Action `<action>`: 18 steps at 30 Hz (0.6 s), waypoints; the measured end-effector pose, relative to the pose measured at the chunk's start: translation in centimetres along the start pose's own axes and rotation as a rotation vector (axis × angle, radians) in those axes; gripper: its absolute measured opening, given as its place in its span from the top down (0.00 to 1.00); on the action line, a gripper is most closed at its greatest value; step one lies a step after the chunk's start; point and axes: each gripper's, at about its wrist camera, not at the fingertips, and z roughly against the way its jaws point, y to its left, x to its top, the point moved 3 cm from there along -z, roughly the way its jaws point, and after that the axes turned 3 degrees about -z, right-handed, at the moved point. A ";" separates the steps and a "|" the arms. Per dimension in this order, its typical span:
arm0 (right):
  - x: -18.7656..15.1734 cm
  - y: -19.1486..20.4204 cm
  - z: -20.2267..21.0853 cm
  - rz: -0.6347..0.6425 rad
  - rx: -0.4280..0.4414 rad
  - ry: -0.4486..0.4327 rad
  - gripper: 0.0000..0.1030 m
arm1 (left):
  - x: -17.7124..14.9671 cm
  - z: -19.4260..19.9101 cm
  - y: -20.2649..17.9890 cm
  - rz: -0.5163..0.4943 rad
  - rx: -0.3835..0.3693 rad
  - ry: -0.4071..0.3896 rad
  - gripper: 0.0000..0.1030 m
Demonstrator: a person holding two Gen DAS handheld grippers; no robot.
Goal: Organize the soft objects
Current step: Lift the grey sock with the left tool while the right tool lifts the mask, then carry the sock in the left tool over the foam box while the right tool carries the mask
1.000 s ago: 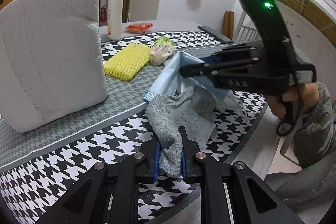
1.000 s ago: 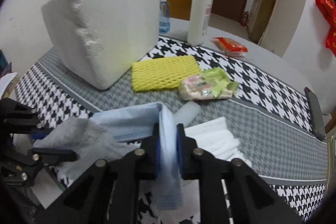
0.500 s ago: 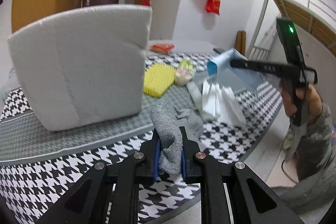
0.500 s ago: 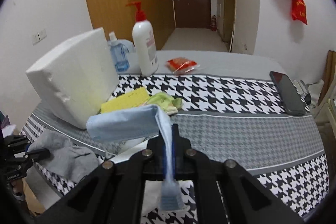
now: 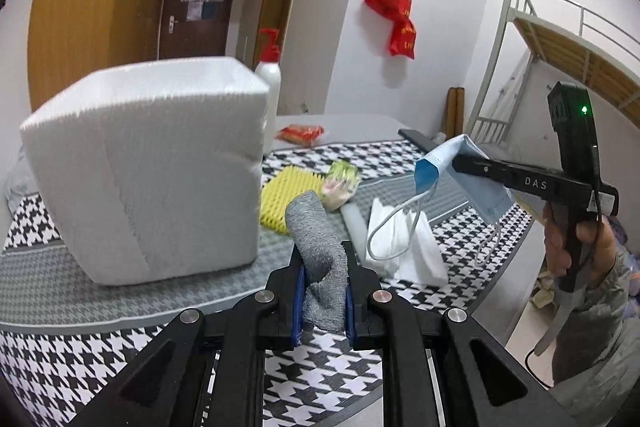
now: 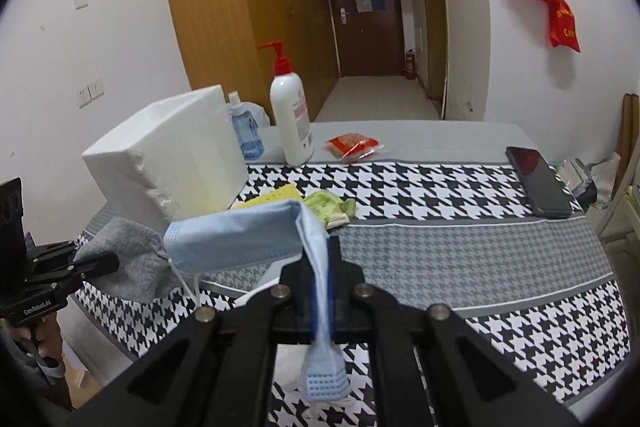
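Left wrist: grey sock (image 5: 320,251) upright.

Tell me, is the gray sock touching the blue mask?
Cannot tell. In the right wrist view the gray sock and blue mask overlap. In the left wrist view the sock and mask show a gap, but the sock's far end is hidden.

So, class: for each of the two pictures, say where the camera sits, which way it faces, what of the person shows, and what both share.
Left wrist: on the left gripper, shut on the grey cloth, facing the foam box; a hand shows.
Right wrist: on the right gripper, shut on the mask, facing the doorway.
Shared: box, pump bottle, mask, cloth.
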 end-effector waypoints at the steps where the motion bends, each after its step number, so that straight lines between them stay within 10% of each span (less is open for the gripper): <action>1: 0.0 -0.1 0.2 -0.005 0.000 -0.004 0.94 | 0.2 0.1 -0.1 -0.002 0.001 -0.009 0.85; 18: -0.1 0.3 3.1 -0.027 0.029 -0.071 0.94 | 2.1 2.3 -1.1 -0.026 0.060 -0.082 0.86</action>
